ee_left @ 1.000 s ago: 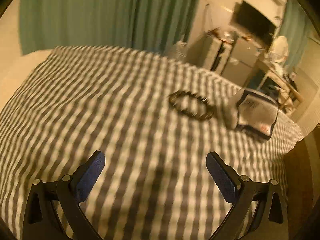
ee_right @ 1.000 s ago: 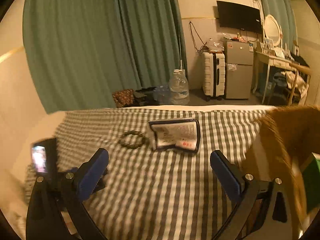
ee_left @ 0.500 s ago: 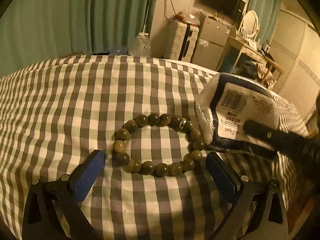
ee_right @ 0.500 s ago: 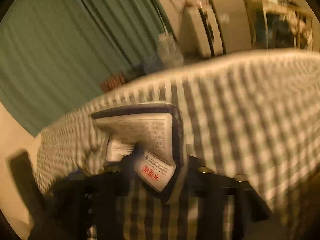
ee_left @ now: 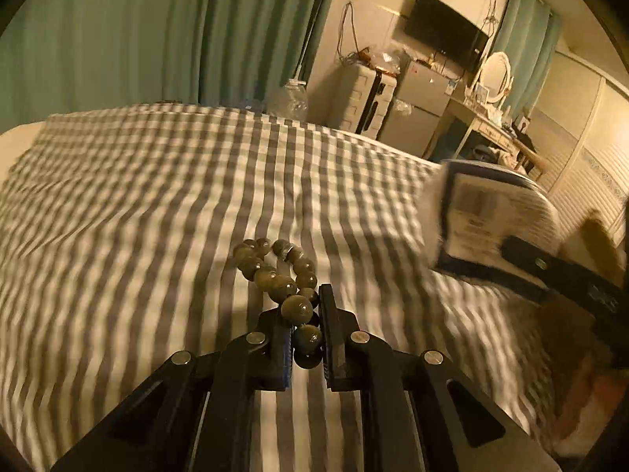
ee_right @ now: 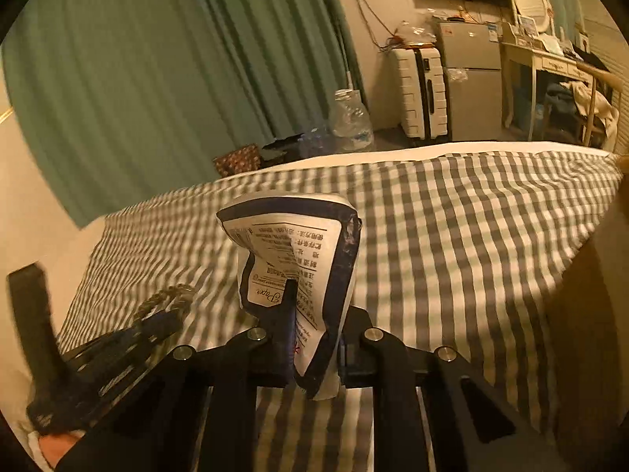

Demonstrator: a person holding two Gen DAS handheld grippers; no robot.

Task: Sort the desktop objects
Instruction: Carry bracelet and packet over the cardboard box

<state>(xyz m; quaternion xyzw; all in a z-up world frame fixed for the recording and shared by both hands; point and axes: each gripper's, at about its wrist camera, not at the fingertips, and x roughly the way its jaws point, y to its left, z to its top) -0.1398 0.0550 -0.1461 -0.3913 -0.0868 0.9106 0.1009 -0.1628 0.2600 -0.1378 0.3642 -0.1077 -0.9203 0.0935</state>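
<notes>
Our left gripper (ee_left: 304,338) fingers pinch the bracelet (ee_left: 281,275); our right gripper (ee_right: 314,348) clamps the packet (ee_right: 298,259). The beads, seemingly caught by few, may slip out over the bed (ee_left: 137,196).

One bead bracelet (ee_left: 281,275). One tissue pack (ee_right: 298,267). Two grippers, one on the left (ee_left: 306,334) and one on the right (ee_right: 314,338). One checked cloth (ee_left: 157,204). Behind it: one suitcase (ee_right: 420,90), one small fridge (ee_right: 469,78), one big water bottle (ee_right: 350,122), one oval mirror (ee_left: 496,74), one television (ee_left: 444,29).
</notes>
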